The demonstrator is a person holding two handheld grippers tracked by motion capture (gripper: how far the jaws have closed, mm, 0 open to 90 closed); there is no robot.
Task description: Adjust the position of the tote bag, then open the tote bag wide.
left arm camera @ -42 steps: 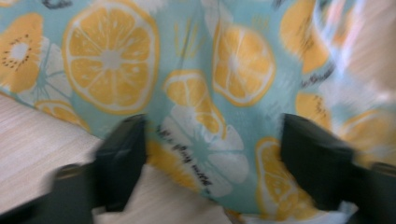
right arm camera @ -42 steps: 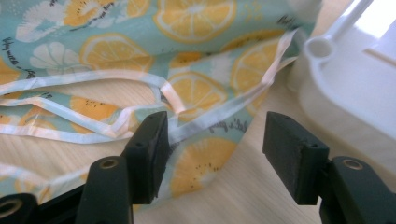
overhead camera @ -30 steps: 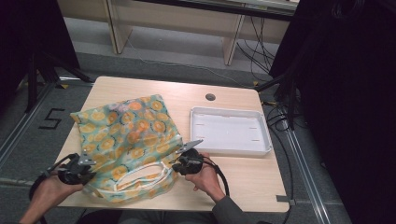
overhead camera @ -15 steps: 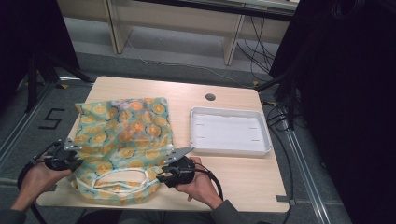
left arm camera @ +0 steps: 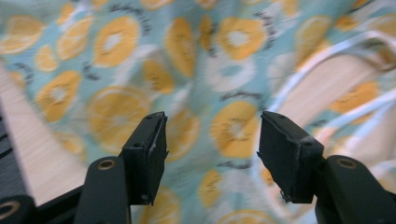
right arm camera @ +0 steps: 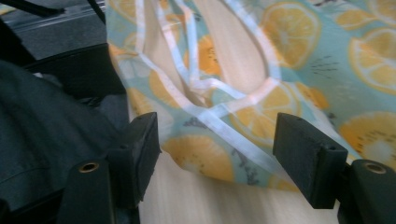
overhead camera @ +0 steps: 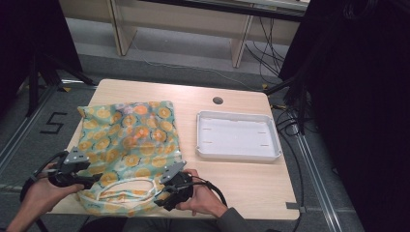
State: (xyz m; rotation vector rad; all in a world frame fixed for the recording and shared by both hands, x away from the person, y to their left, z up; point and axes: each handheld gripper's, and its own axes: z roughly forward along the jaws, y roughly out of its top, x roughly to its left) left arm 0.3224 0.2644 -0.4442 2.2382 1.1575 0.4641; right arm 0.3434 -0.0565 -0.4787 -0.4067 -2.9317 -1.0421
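Tote bag flat on the table's left half, handles at the near edge, tray to its right, well apart, cable hole behind the tray, left gripper at the bag's near-left corner, right gripper at its near-right corner

Blurred and cropped parts

In the left gripper view the orange-print bag is smeared by motion blur and runs past every edge; in the high view, the left forearm leaves the bottom corner

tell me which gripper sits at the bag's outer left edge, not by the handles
The left gripper: it sits at the tote bag's outer left edge, while the right gripper is beside the white handles.
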